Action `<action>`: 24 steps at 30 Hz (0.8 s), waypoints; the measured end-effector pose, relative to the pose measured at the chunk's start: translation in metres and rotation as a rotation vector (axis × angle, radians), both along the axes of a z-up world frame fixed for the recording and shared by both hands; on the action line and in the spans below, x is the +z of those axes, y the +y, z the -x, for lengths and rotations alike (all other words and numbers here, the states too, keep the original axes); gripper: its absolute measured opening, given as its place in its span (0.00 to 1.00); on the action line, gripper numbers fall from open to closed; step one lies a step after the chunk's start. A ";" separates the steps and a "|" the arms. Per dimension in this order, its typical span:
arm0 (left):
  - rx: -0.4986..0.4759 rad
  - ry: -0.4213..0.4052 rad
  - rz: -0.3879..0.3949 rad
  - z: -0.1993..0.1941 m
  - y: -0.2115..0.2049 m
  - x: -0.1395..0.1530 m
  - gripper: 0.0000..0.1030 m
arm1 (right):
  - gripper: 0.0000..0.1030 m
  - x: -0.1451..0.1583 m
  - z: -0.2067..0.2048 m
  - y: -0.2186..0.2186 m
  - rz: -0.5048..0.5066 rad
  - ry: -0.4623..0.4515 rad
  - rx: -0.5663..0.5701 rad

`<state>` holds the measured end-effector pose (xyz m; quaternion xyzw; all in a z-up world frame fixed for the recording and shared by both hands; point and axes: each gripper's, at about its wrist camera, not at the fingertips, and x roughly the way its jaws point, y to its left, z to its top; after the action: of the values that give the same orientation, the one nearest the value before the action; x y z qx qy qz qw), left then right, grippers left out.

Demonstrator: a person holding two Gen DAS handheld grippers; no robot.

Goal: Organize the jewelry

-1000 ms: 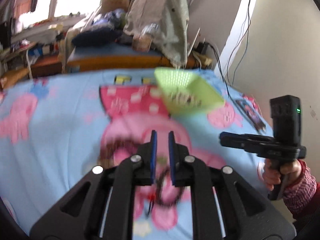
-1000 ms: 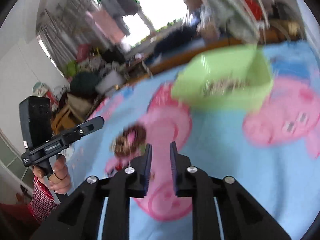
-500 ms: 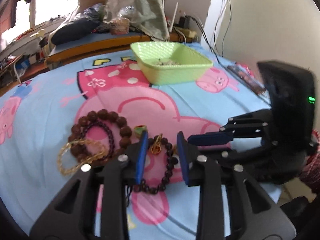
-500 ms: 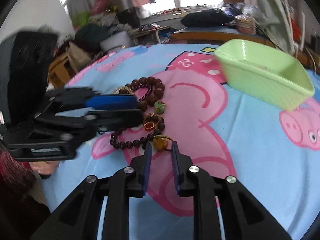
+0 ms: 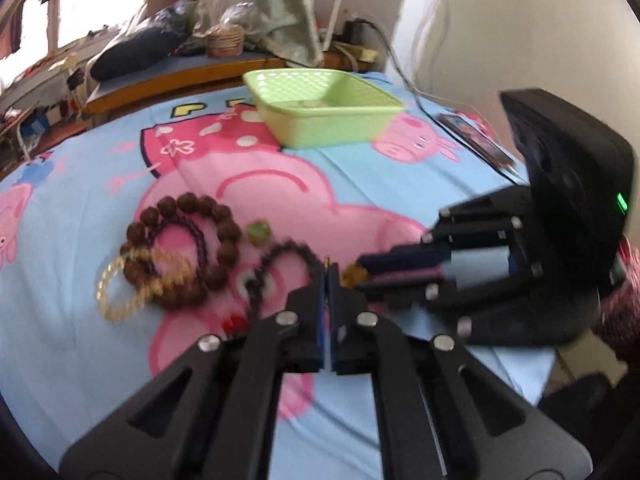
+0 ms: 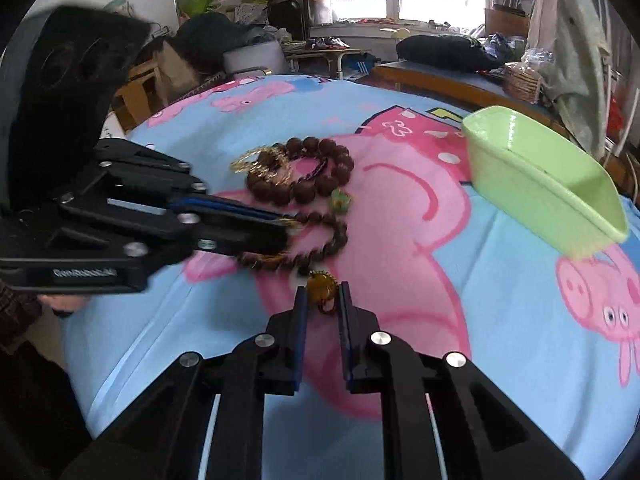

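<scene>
Left claw (image 5: 328,276) pinches a thin gold ring (image 5: 327,263). Right claw (image 6: 322,300) stands parted around the amber pendant (image 6: 320,286). Green basket (image 5: 320,114) sits beyond both claws; contents indistinct.

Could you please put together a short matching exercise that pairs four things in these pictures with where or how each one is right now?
Things:
1. left gripper
2. right gripper
3. green basket
4. big brown bead bracelet

States:
A. lying flat on the cartoon bedsheet, untouched, with a gold chain bracelet across it
B. fingers apart on either side of an amber pendant
C. standing at the far side of the sheet, beyond the jewelry
D. fingers pressed together on a thin gold piece

Pairs: 1-D, 2-B, 3-C, 4-A
</scene>
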<state>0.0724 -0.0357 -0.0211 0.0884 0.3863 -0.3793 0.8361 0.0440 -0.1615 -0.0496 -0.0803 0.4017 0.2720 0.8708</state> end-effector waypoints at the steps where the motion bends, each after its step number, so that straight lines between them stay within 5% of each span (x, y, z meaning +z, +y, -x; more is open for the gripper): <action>1: -0.010 -0.001 -0.002 0.009 0.003 0.000 0.02 | 0.00 0.000 0.012 -0.004 -0.012 0.000 -0.004; 8: 0.002 0.069 -0.007 0.054 0.024 -0.021 0.02 | 0.00 -0.007 0.070 -0.020 -0.082 0.009 -0.050; 13: 0.057 0.028 -0.011 0.061 0.025 -0.023 0.03 | 0.00 -0.009 0.085 -0.025 -0.121 -0.009 -0.086; 18: 0.085 0.006 -0.041 0.067 0.028 -0.022 0.28 | 0.00 -0.009 0.091 -0.019 -0.097 -0.047 -0.066; 24: 0.066 -0.003 -0.042 0.074 0.029 -0.019 0.29 | 0.00 -0.010 0.092 -0.017 -0.089 -0.049 -0.059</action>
<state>-0.0019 -0.0070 -0.0401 0.0937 0.3958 -0.3432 0.8466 -0.0481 -0.1785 -0.0596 -0.0362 0.3699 0.2618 0.8907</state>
